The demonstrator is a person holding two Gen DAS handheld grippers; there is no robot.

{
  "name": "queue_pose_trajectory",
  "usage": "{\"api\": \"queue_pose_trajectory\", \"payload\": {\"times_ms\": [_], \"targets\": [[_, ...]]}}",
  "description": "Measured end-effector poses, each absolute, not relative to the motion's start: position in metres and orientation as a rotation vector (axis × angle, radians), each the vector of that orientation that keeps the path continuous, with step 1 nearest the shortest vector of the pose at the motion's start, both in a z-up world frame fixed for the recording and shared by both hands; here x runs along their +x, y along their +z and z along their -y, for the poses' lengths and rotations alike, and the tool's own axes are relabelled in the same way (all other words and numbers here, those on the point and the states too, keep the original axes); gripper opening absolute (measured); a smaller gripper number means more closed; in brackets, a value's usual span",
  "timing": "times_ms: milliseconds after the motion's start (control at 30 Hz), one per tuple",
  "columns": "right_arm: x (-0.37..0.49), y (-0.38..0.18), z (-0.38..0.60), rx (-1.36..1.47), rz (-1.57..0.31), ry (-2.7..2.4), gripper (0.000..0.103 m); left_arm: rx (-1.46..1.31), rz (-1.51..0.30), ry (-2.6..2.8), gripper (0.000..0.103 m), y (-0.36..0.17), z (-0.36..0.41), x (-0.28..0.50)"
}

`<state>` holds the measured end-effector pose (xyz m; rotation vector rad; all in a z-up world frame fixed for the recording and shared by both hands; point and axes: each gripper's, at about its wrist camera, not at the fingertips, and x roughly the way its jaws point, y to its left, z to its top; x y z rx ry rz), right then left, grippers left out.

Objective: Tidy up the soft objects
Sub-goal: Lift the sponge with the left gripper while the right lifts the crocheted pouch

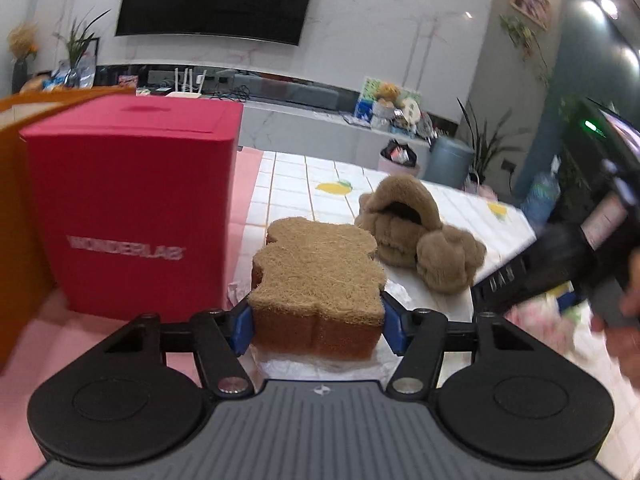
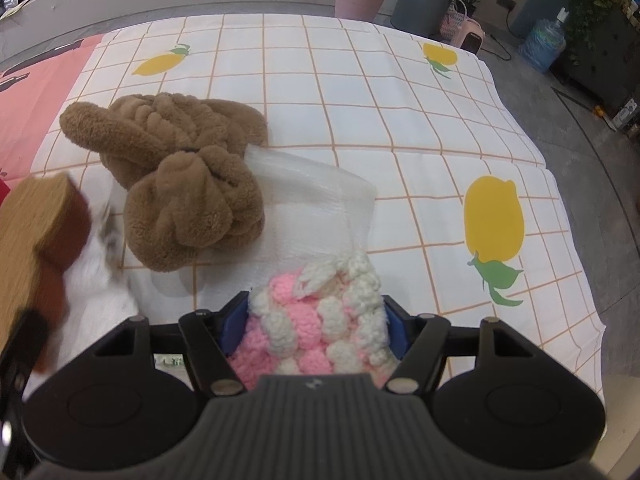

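Left tongs clamped on sponge — right tongs clamped on pink-white knit; brown plush ahead-left.

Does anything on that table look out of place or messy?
Nothing looks spilled or damaged. The only untidy bit is a crumpled clear plastic bag lying loose on the checked cloth, tucked against the brown plush slippers.
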<state>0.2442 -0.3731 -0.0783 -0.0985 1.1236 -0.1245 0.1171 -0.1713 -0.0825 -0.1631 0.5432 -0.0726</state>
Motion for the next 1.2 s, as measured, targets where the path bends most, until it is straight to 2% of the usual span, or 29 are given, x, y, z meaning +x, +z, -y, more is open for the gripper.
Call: {"api": "queue_pose_trajectory", "payload": {"times_ms": [200,233,267,367,1033,1067,1100,1200], "targets": [[0.244,-0.078,0.371,-0.113,-1.124,-0.127,0.067,-0.059,-0.653,-0.139,0.073,-0.082,0.160,0.079],[0.243,-0.078,0.371,-0.113,-1.124,-0.127,0.067,-0.027,-0.647,-0.163,0.081,-0.082,0.162,0.073],[0.243,-0.078,0.371,-0.113,-1.125,-0.126,0.067,0.018,-0.631,-0.189,0.093,-0.083,0.165,0.069],[0.239,-0.078,0.370,-0.118,-1.126,-0.120,0.068,0.124,-0.546,-0.188,0.103,-0.086,0.176,0.063],[0.242,-0.078,0.359,-0.190,-1.107,-0.106,0.068,-0.053,-0.578,-0.058,0.103,-0.086,0.170,0.110],[0.242,-0.077,0.359,-0.188,-1.108,-0.105,0.068,-0.061,-0.562,-0.067,0.092,-0.087,0.168,0.108],[0.242,-0.077,0.359,-0.187,-1.108,-0.105,0.068,-0.081,-0.537,-0.059,0.087,-0.087,0.165,0.105],[0.241,-0.077,0.359,-0.183,-1.104,-0.103,0.068,-0.148,-0.524,-0.052,0.086,-0.083,0.158,0.100]]}}
